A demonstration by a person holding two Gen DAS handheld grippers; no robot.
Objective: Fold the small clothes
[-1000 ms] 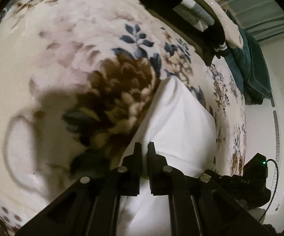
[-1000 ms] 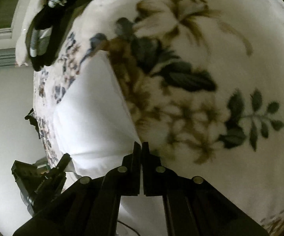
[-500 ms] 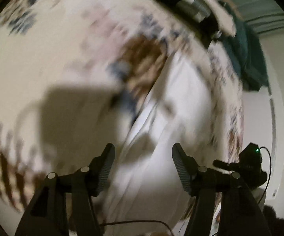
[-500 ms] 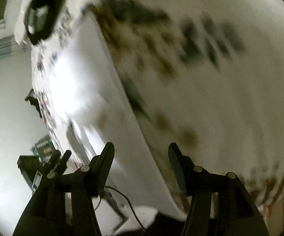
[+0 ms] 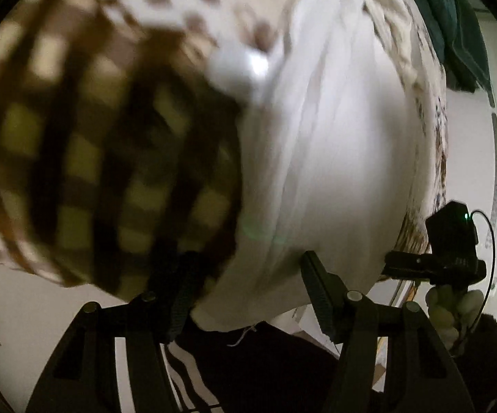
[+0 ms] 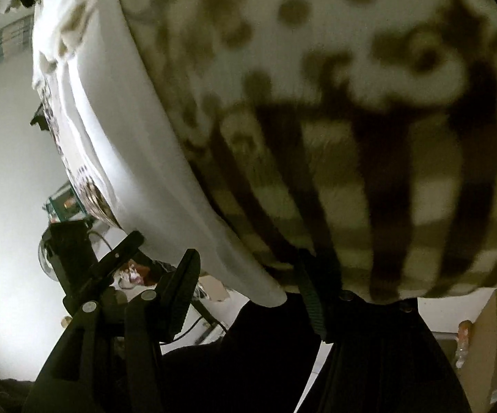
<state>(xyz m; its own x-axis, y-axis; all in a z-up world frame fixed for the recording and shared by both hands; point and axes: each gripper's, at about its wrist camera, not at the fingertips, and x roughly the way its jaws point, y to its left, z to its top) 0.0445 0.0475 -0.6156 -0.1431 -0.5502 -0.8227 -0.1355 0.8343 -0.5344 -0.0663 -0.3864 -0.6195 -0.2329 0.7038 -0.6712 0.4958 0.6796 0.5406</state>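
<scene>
A white garment [image 5: 334, 158] lies flat on the patterned blanket [image 5: 86, 144], its near edge hanging at the bed's edge. My left gripper [image 5: 248, 292] is open, its fingers on either side of the garment's near edge without holding it. In the right wrist view the same garment [image 6: 138, 130] runs along the left. My right gripper [image 6: 251, 296] is open, with the garment's near corner just ahead of its fingertips. Both views are blurred.
The blanket's checked brown border [image 6: 368, 206] drapes over the bed edge. A dark teal cloth [image 5: 454, 24] lies at the bed's far end. The other gripper's body [image 5: 451, 244] shows at the right. Dark clothing [image 5: 265, 371] is below the fingers.
Both grippers were shut on the white garment a second ago; they have opened, let go and drawn back toward the bed's near edge.
</scene>
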